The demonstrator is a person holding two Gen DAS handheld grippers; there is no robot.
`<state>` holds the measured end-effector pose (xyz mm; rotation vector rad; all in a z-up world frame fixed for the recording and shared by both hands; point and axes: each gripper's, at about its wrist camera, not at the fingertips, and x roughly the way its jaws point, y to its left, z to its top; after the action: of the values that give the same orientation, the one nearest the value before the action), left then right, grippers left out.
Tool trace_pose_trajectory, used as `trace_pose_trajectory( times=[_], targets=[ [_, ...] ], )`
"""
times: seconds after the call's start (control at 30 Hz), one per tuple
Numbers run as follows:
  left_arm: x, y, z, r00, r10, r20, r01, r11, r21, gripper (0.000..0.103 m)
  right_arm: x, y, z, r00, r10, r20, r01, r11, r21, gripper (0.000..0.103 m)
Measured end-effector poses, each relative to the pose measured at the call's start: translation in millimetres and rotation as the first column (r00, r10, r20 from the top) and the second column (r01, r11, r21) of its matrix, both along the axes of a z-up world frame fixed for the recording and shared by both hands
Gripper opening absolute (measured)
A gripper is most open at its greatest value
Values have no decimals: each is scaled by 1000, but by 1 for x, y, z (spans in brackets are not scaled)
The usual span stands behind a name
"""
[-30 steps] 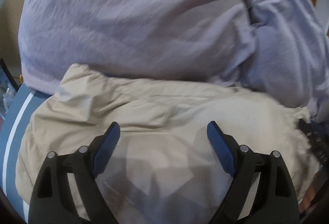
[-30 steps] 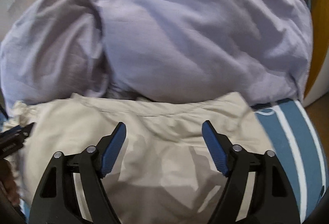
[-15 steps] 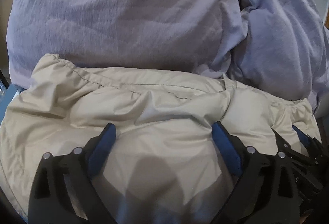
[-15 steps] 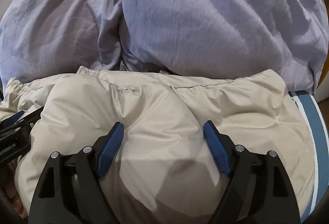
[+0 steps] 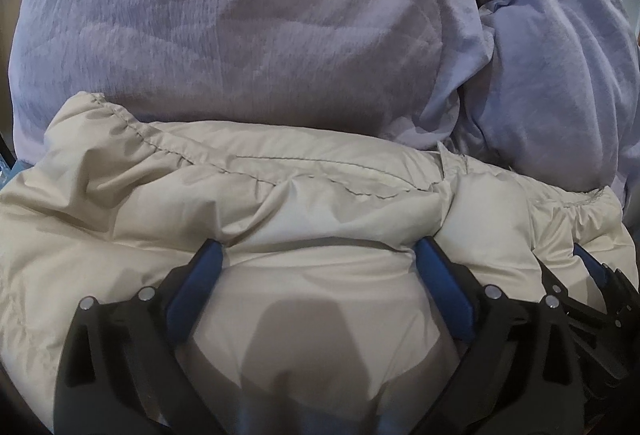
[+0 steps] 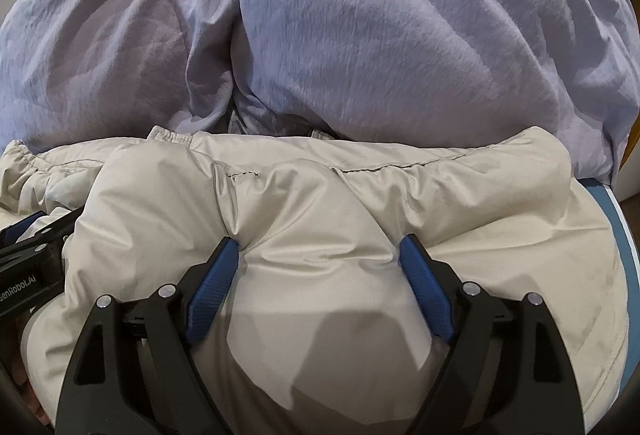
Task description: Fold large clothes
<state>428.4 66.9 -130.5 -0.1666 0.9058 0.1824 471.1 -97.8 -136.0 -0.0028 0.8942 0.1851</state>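
Puffy beige quilted nylon jacket [image 5: 320,203] is seen lying bunched on the blue, white-striped bed cover [image 6: 624,235], directly in front of the crumpled lavender cotton duvet [image 5: 260,35], which it touches along its far seam. Left of jacket centre, the left gripper [image 5: 320,255] is pressed tips-down into the padding; jaws are opening, a bulge of fabric sits between them, no pinch is seen, so it reads as released. Right of jacket centre, the right gripper [image 6: 320,247] is set the same way: jaws opening, padded fabric humped between the blue pads [image 6: 212,287], nothing clamped. Each gripper is visible at the edge of the other's view, so both are placed close together on the jacket. Progress, as judged: one fold appears laid, with the elastic hem [image 6: 172,137] stacked along the far seam near the duvet. Whether sleeves are tucked cannot be told. Flattening and any further folds appear left to do.
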Motion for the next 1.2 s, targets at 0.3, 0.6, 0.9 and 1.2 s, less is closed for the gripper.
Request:
trace_pose_trajectory(
  times=[0.3, 0.6, 0.9, 1.2],
  targets=[
    [0, 4, -8, 1000, 0, 0, 0, 1000, -13, 98, -1, 1, -4, 1000, 0, -14, 0, 1000, 2, 85],
    [-15, 33, 14, 999, 3, -39, -5, 999, -49, 98, -18, -40, 27, 997, -66, -30, 65, 998, -24, 85],
    [-72, 90, 55, 996, 93, 1, -93, 996, 13, 98, -53, -144, 38, 945, -313, -96, 314, 949, -9, 86],
    [-126, 177, 60, 947, 316, -58, -320, 940, -117, 97, -77, -211, -1, 863, -391, -321, 463, 866, 189, 86]
  ],
)
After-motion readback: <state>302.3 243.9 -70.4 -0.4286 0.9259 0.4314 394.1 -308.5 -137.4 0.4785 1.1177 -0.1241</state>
